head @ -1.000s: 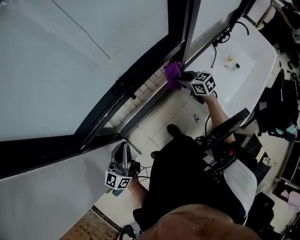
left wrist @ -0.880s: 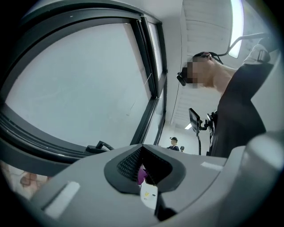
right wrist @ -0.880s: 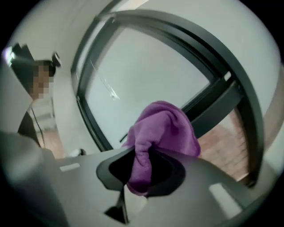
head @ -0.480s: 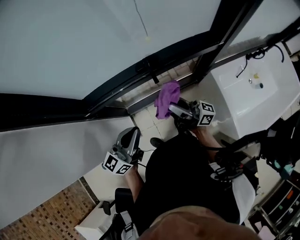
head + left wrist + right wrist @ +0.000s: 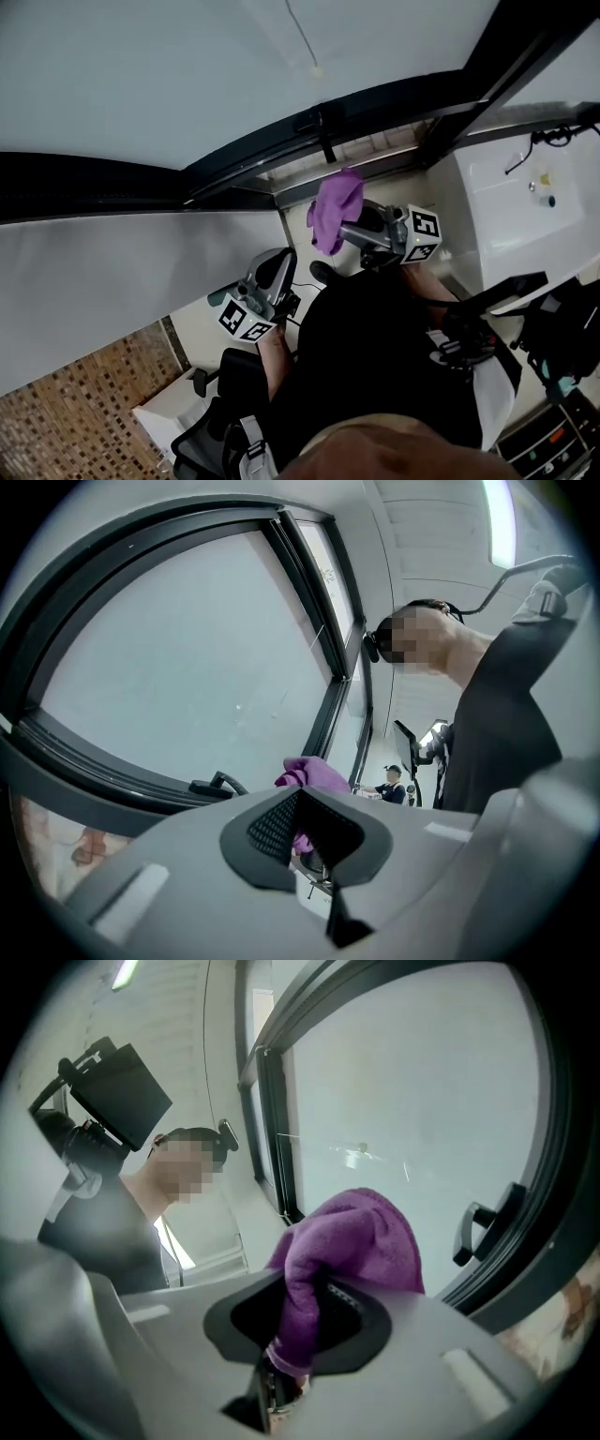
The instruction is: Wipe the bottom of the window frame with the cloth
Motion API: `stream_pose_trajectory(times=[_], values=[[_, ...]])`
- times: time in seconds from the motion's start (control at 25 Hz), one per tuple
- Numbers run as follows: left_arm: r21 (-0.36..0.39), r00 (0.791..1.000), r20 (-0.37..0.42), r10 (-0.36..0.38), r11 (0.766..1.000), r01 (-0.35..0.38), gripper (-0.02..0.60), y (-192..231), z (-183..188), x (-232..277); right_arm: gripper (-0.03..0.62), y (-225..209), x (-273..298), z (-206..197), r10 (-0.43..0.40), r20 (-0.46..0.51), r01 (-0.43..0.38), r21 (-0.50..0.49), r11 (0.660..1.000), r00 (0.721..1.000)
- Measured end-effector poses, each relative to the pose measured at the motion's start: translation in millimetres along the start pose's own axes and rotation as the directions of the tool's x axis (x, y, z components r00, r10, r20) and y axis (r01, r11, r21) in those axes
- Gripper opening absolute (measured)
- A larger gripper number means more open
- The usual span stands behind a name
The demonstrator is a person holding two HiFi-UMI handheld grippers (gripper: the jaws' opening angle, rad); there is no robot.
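A purple cloth (image 5: 336, 211) is bunched in my right gripper (image 5: 352, 231), which is shut on it just below the dark bottom rail of the window frame (image 5: 281, 155), near the black window handle (image 5: 321, 131). The cloth hangs short of the rail and I see no contact. In the right gripper view the cloth (image 5: 352, 1241) bulges out of the jaws, with the handle (image 5: 483, 1218) beyond it. My left gripper (image 5: 275, 267) hovers lower left, shut and holding nothing. In the left gripper view the cloth (image 5: 314, 772) shows past its jaws.
A white basin counter (image 5: 511, 197) with a tap (image 5: 553, 136) stands at the right. Below the window runs a white wall panel (image 5: 112, 281), with brick-patterned floor (image 5: 75, 412) at the lower left. A black chair (image 5: 216, 441) sits beside my legs. A distant person (image 5: 389, 785) is visible.
My right gripper has drawn the cloth away from the frame's right end, leftwards to a spot under the handle. The head view swung left. The left gripper rose slightly.
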State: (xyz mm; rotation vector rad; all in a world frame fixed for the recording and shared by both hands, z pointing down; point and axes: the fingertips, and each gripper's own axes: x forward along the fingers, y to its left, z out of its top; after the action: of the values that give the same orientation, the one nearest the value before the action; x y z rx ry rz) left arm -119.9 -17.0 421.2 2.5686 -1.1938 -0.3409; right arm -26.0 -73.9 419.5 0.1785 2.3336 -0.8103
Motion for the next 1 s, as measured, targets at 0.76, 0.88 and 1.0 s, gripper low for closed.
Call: stream_pose_trajectory(times=[0.76,0.88,1.0], values=[[0.022,0.995,-0.042,0.094,0.995,-0.093,0.0,-32,-16,36,0.064,10,-52,11,0.022,-0.038,-0.023,-0.018,1.0,0.999],[0.01,0.997,-0.02,0.075,0.997,-0.075,0.0,-35,-12,32,0.064,16,-46,9,0.031,-0.068,-0.034,-0.05,0.998,0.997],[-0.017,0.998,0.015,0.059,0.998,-0.059,0.0,-34,-10,22,0.064,23,-44,7,0.018,-0.082,-0.025,-0.081,0.996,0.996]])
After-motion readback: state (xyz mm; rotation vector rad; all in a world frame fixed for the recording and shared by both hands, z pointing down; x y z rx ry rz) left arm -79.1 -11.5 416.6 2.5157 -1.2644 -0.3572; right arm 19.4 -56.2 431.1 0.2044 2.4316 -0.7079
